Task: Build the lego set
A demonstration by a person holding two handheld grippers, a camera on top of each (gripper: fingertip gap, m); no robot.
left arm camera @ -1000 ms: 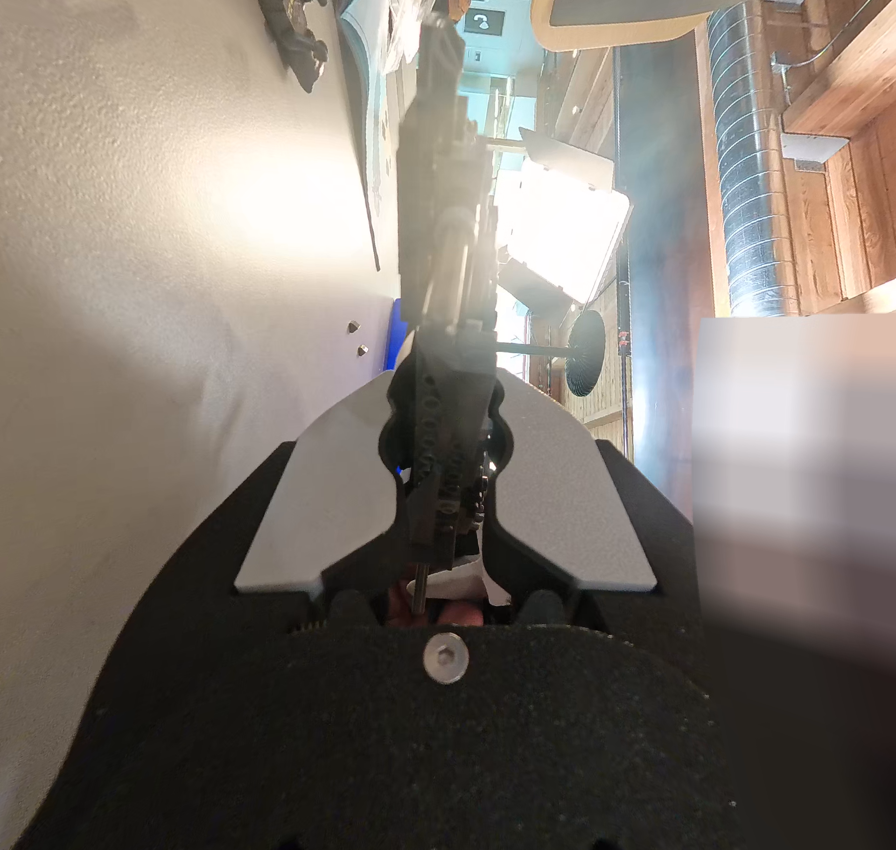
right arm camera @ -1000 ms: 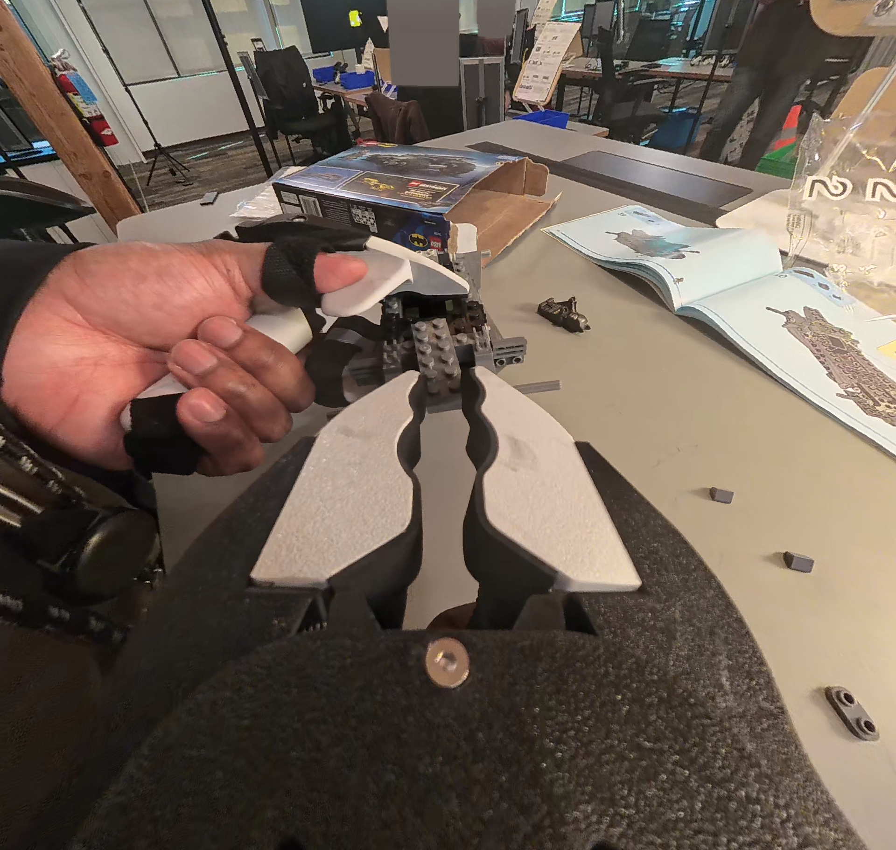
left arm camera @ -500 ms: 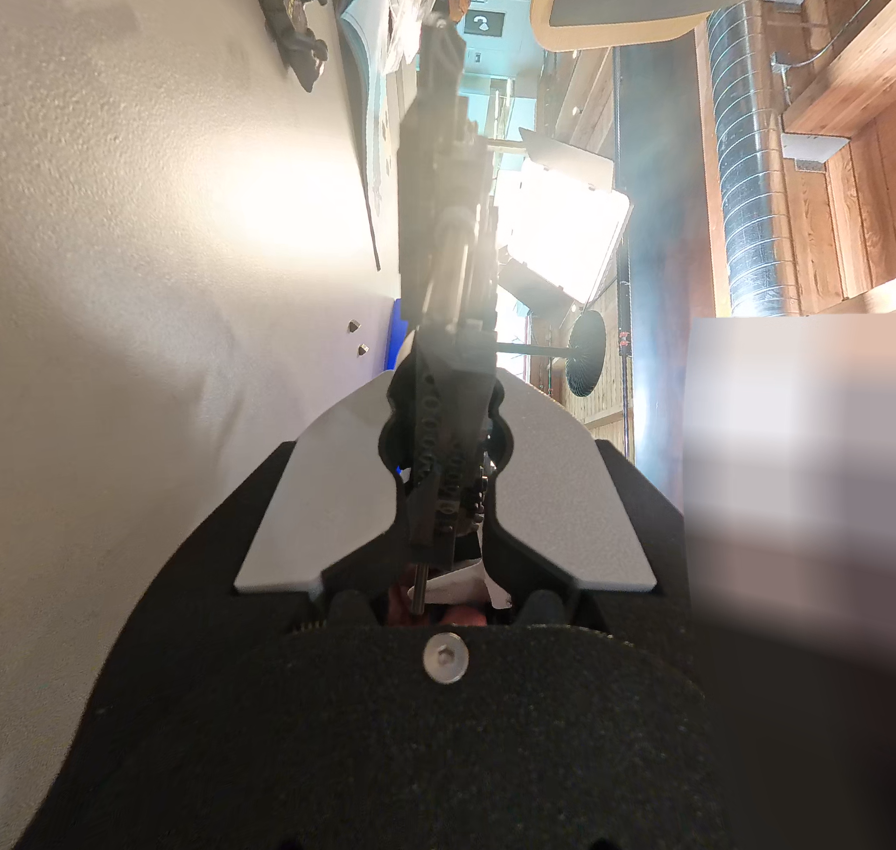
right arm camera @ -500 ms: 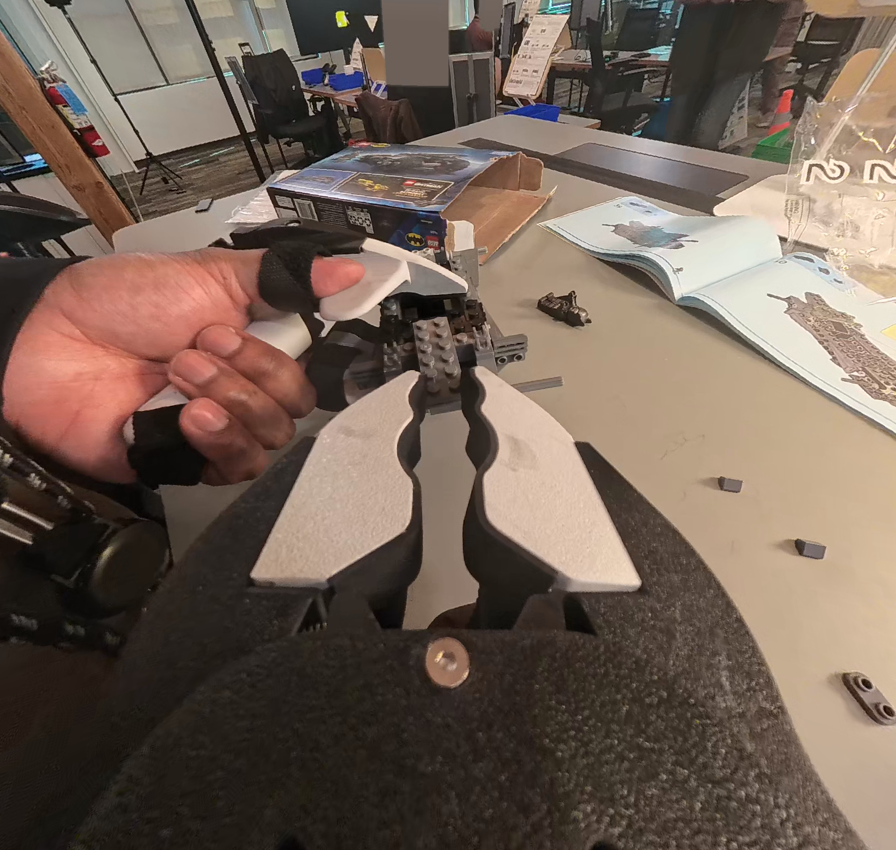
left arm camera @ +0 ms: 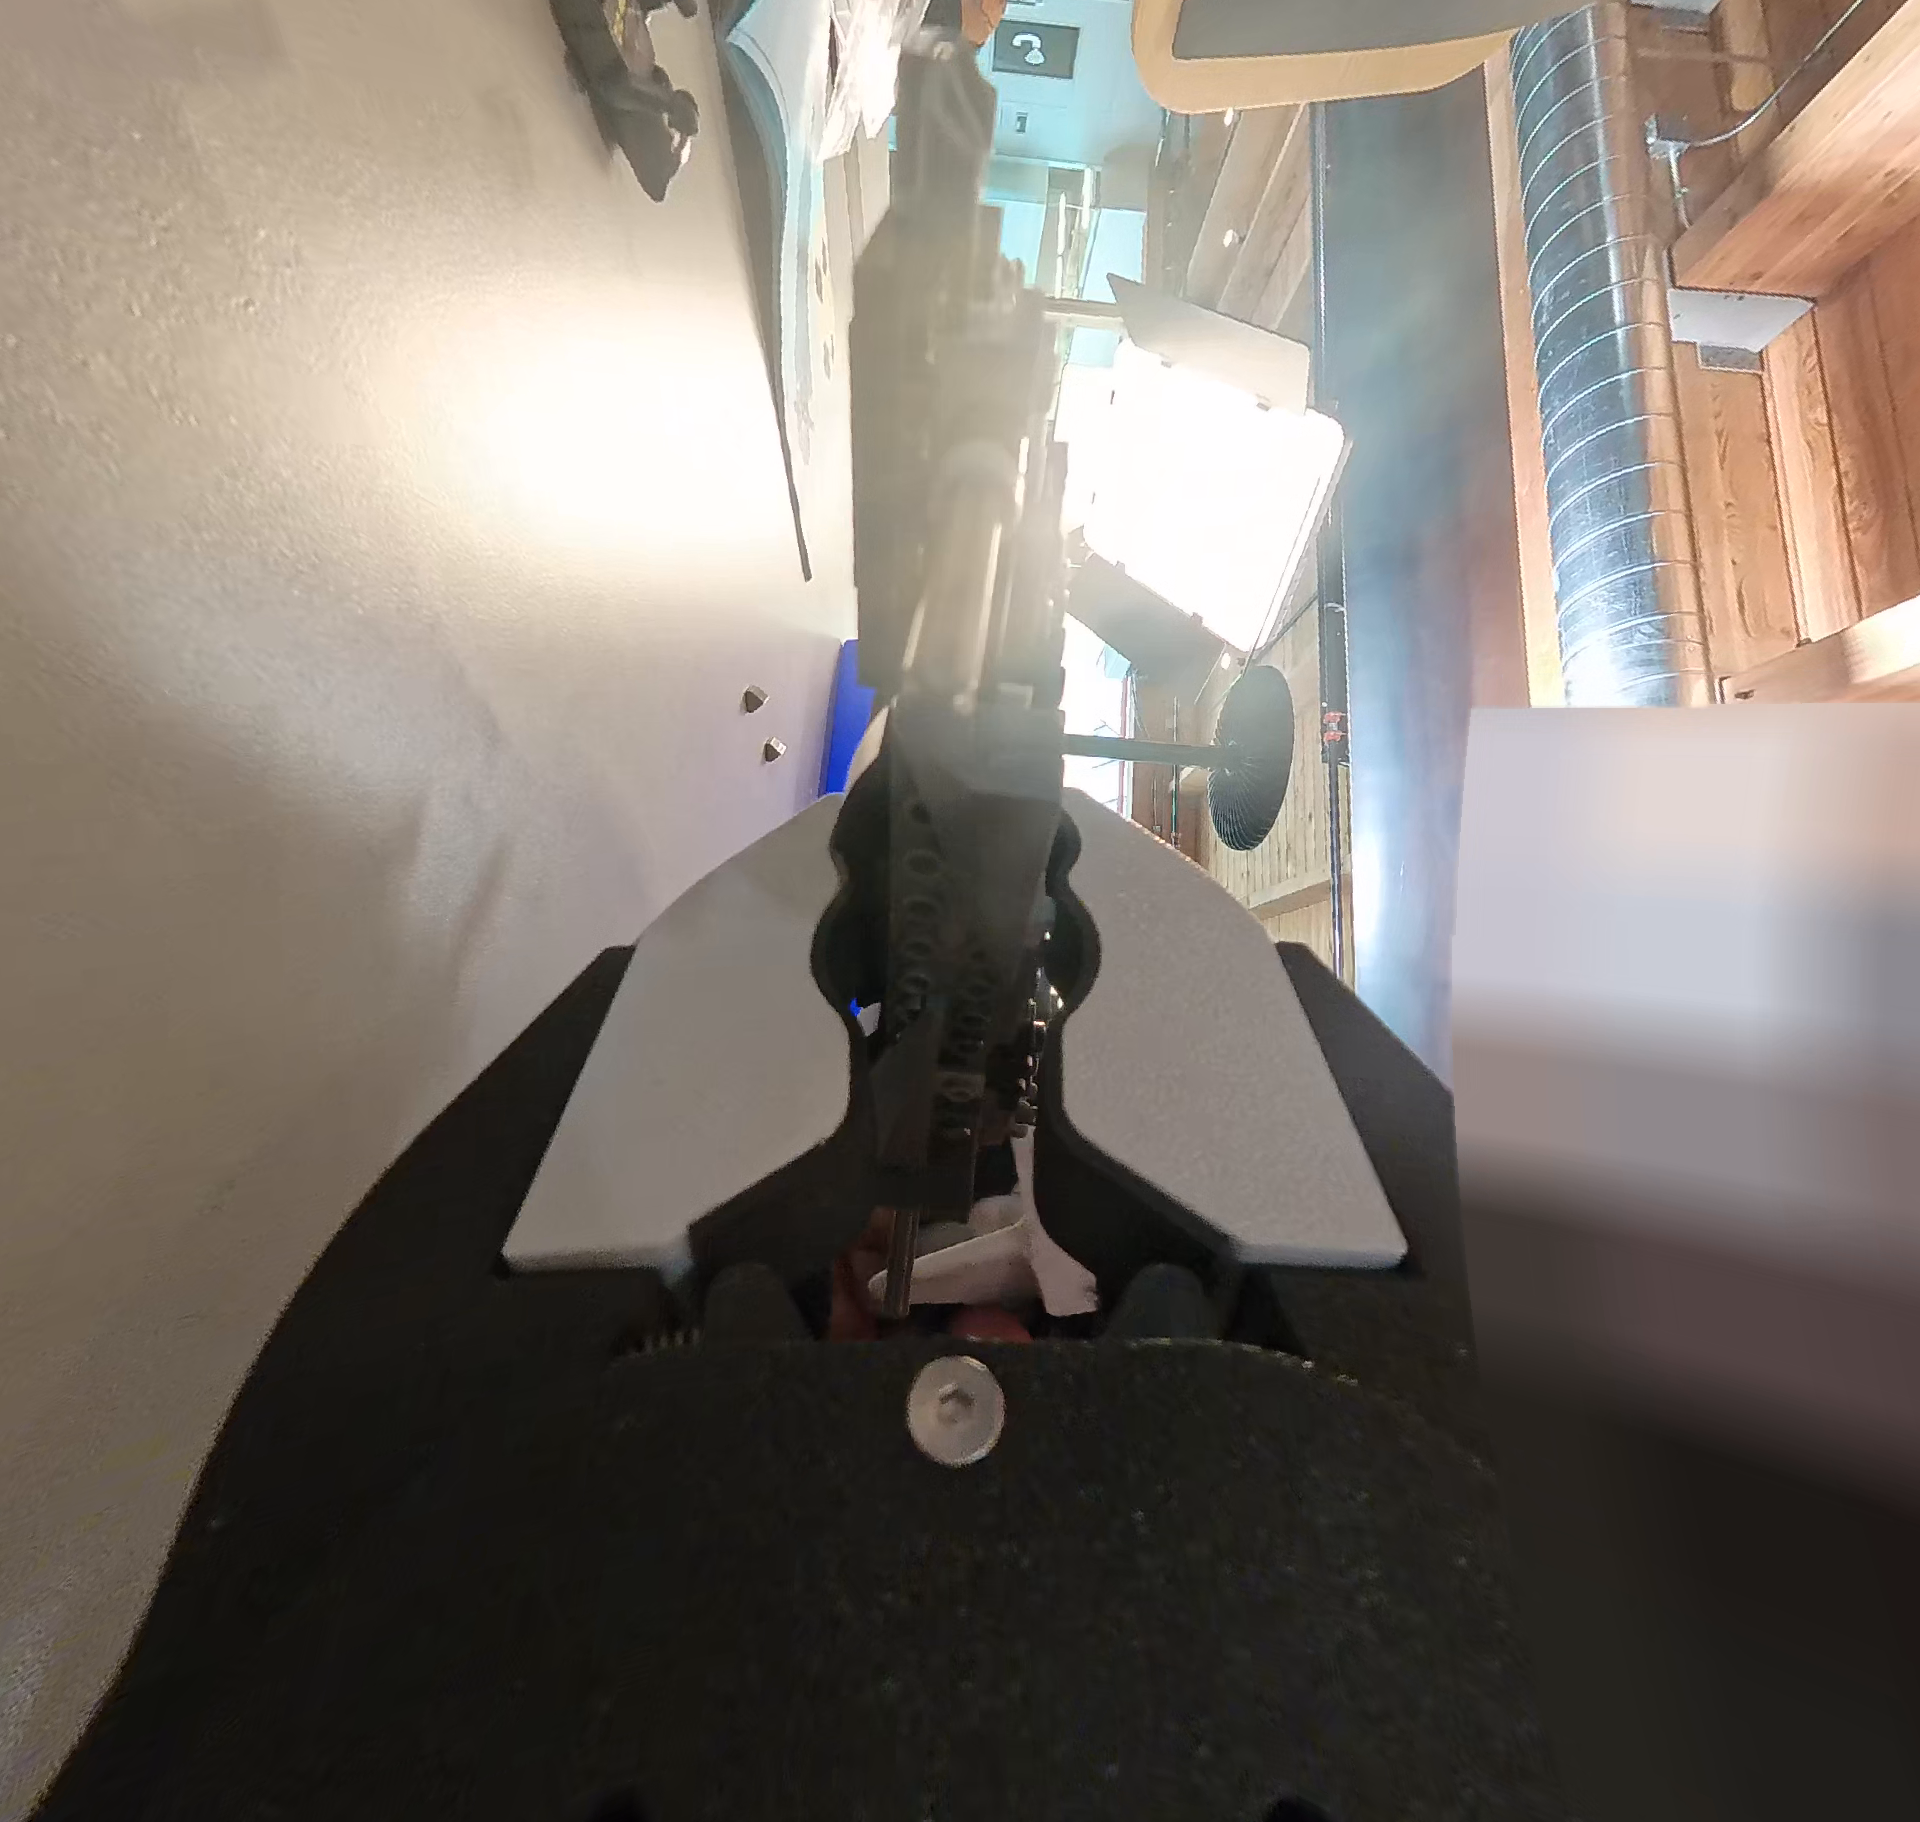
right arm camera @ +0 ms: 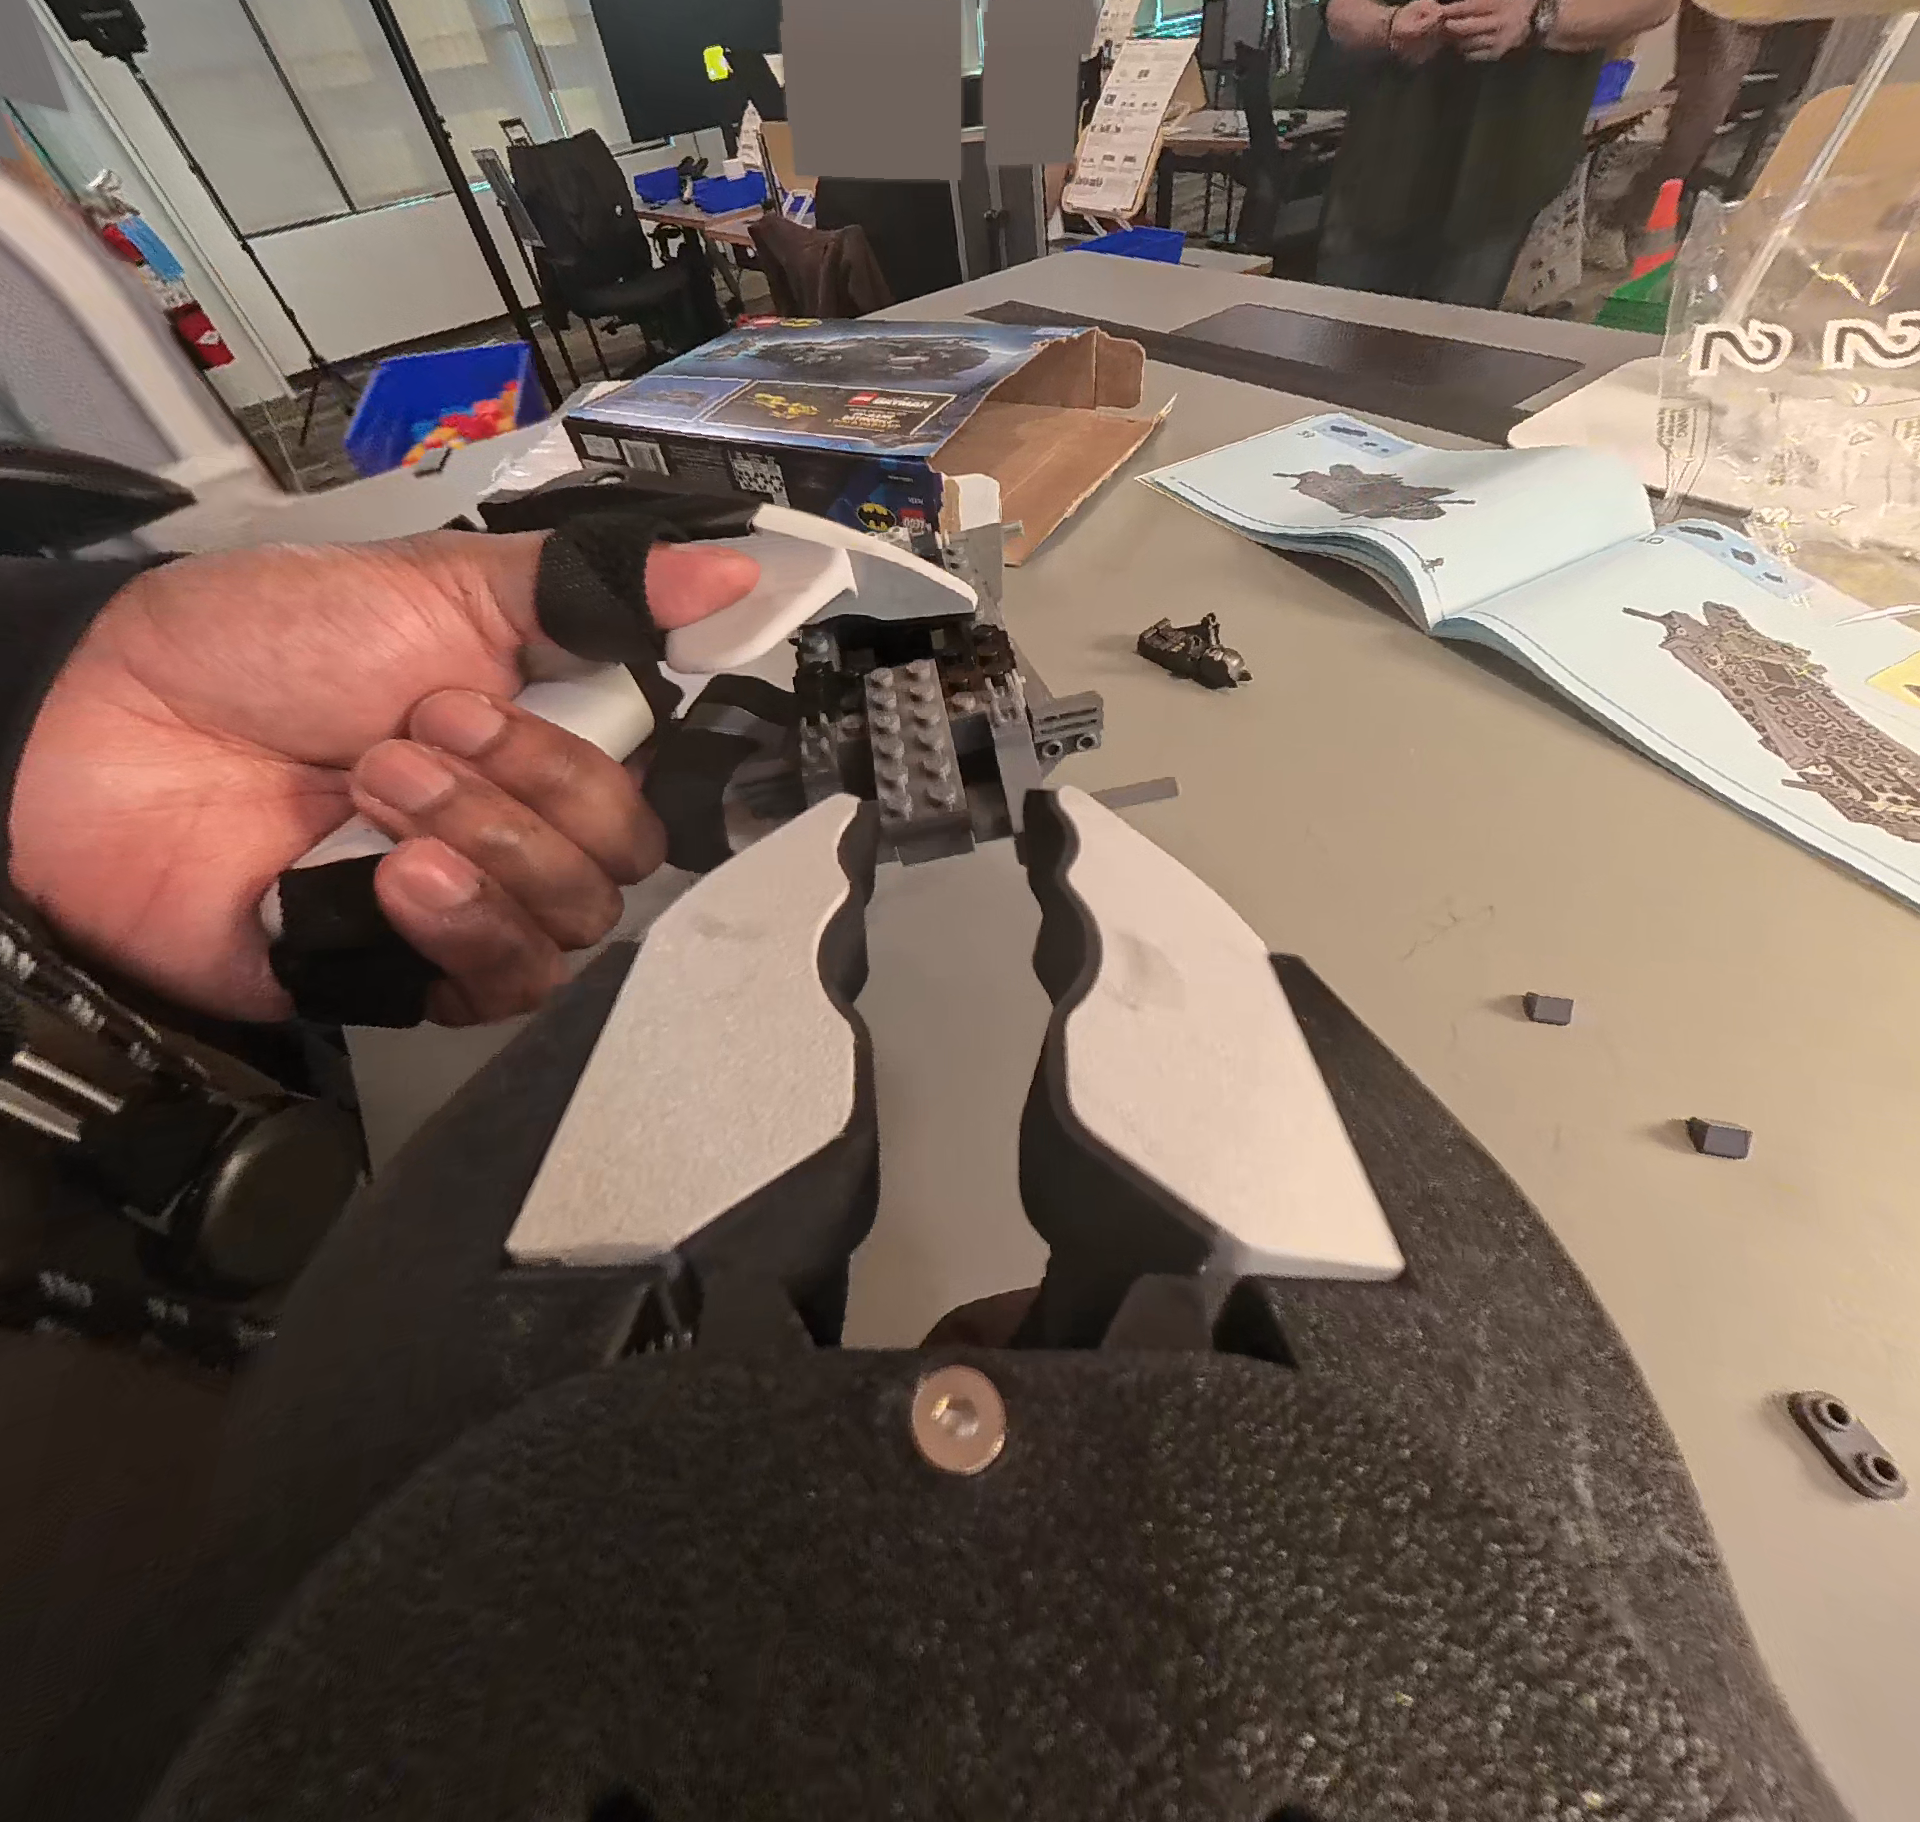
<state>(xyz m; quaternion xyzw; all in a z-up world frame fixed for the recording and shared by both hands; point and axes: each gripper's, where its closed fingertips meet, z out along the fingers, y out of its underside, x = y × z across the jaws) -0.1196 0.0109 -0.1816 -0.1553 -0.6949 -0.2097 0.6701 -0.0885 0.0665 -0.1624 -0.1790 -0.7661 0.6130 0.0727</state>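
My left gripper [left arm camera: 951, 837] is shut on a dark grey and black brick model [left arm camera: 956, 422], which sticks out forward between its pads. The right wrist view shows the same model [right arm camera: 914, 723] held in the left gripper [right arm camera: 831, 629] by a person's hand [right arm camera: 312, 754], just above the table [right arm camera: 1351, 941]. My right gripper [right arm camera: 940, 816] is open, its fingertips on either side of the near end of the model's grey studded plate. No grip on the plate shows.
A blue box with an open flap [right arm camera: 810, 401] lies behind the model. An open instruction booklet [right arm camera: 1507, 546] and a clear plastic bag [right arm camera: 1818, 318] are at the right. A small dark sub-build [right arm camera: 1190, 645] and loose small pieces [right arm camera: 1548, 1006] [right arm camera: 1849, 1429] lie on the table. A person [right arm camera: 1455, 58] stands behind. The left gripper's tips are roughly 7 centimeters from the right gripper's.
My right gripper's fingers have spread apart at the model's near end; earlier they stood close together there. The left gripper keeps its hold on the model unchanged.
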